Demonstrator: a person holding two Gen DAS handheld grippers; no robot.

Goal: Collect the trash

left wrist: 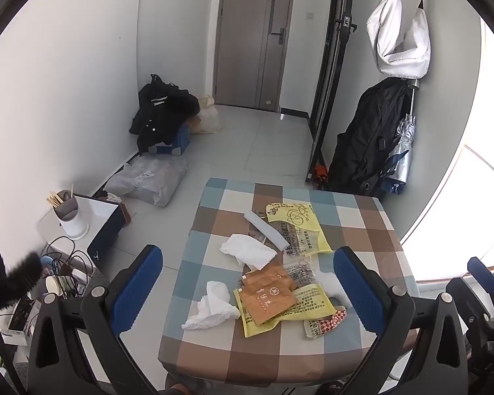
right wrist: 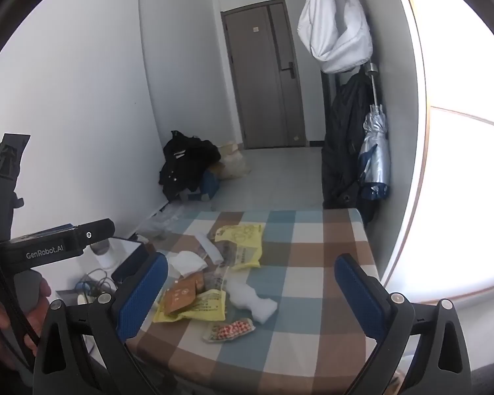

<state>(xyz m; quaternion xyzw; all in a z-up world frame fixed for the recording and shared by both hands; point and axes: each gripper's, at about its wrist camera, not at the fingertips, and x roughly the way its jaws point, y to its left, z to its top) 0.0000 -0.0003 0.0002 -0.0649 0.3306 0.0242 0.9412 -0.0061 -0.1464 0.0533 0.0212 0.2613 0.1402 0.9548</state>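
Observation:
Trash lies on the checked tablecloth (left wrist: 362, 223): crumpled white tissues (left wrist: 247, 250) (left wrist: 212, 307), an orange packet (left wrist: 268, 296), yellow wrappers (left wrist: 299, 227) (left wrist: 308, 306), a red-checked wrapper (left wrist: 326, 322) and a white strip (left wrist: 266, 230). My left gripper (left wrist: 247, 283) is open and empty, held above the near part of the pile. In the right wrist view the same pile shows, with the orange packet (right wrist: 181, 296), a yellow wrapper (right wrist: 243, 243), white padding (right wrist: 252, 299) and the red-checked wrapper (right wrist: 230, 329). My right gripper (right wrist: 250, 296) is open and empty above the table.
A side table at the left holds a white cup with sticks (left wrist: 70, 214), a dark box (left wrist: 107, 227) and cables (left wrist: 66, 260). Bags and a black coat (left wrist: 163, 112) lie on the floor. A coat and umbrella (left wrist: 401, 154) hang by the table's far right corner.

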